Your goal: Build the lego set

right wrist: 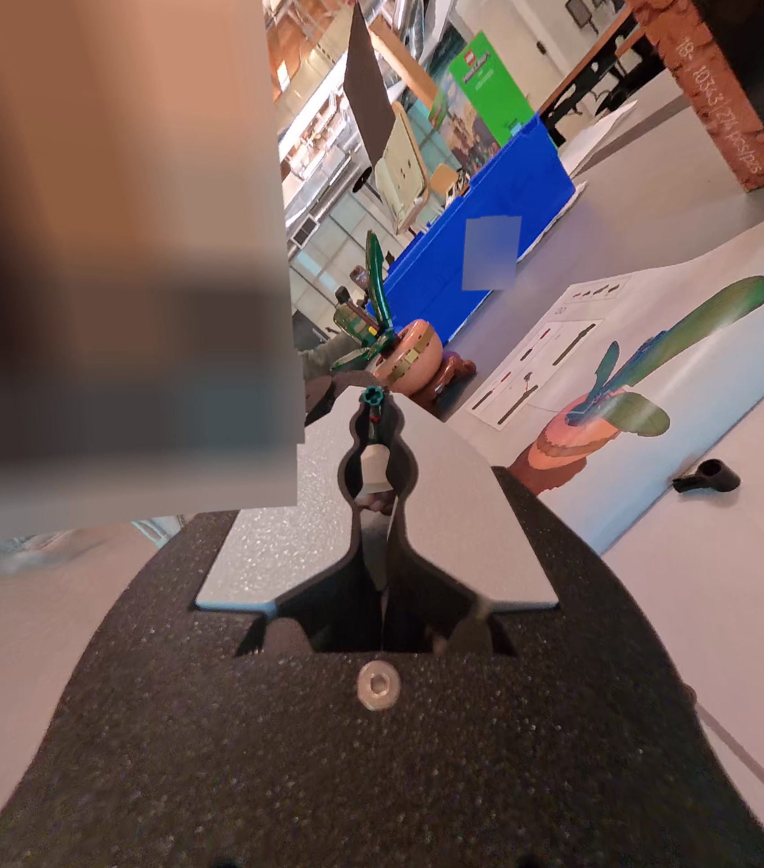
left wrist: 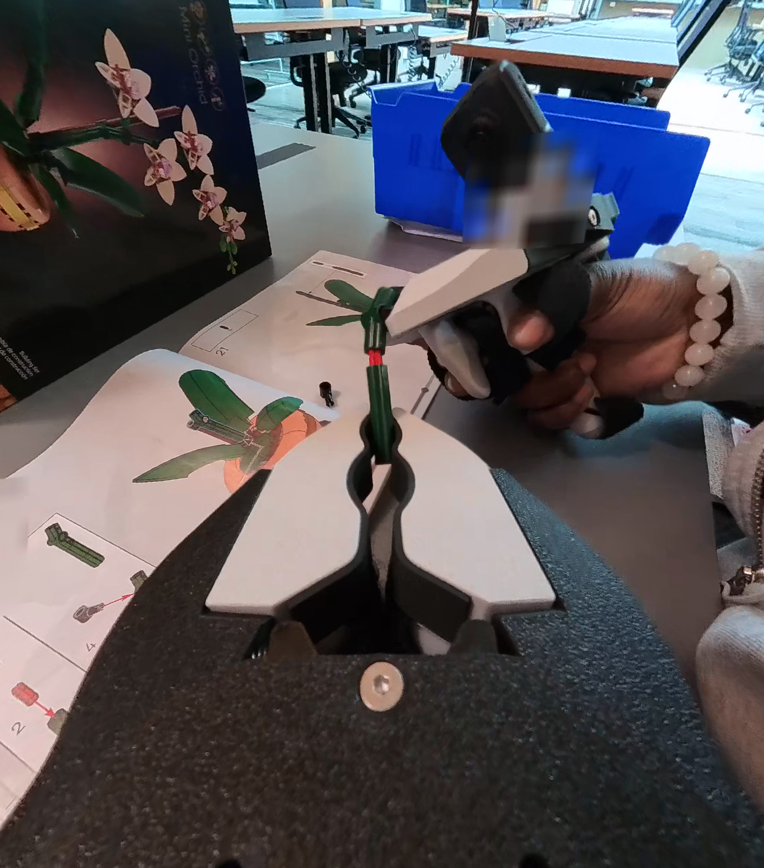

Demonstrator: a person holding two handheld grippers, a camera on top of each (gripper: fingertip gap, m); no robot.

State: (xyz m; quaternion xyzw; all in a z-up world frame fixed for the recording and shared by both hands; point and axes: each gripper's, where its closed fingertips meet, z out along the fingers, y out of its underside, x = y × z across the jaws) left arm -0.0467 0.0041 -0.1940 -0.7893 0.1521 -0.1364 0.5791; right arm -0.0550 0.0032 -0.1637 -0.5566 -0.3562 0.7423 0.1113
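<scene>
My left gripper is shut on a dark green stem piece and holds it upright above the booklet. A red axle joins it to a second green stem piece above. My right gripper, held by a hand, comes in from the right and is shut on that upper piece. In the right wrist view the right gripper grips the green piece's end. The built pot with green leaves stands behind it.
An open instruction booklet lies on the grey table, with a small black pin on it; the pin also shows in the right wrist view. The set's box stands at left. A blue bin stands behind. My left and right fingertips are right by each other. My left tips are roughly 9 centimeters from the small black pin. Seen from the right wrist view as well.
</scene>
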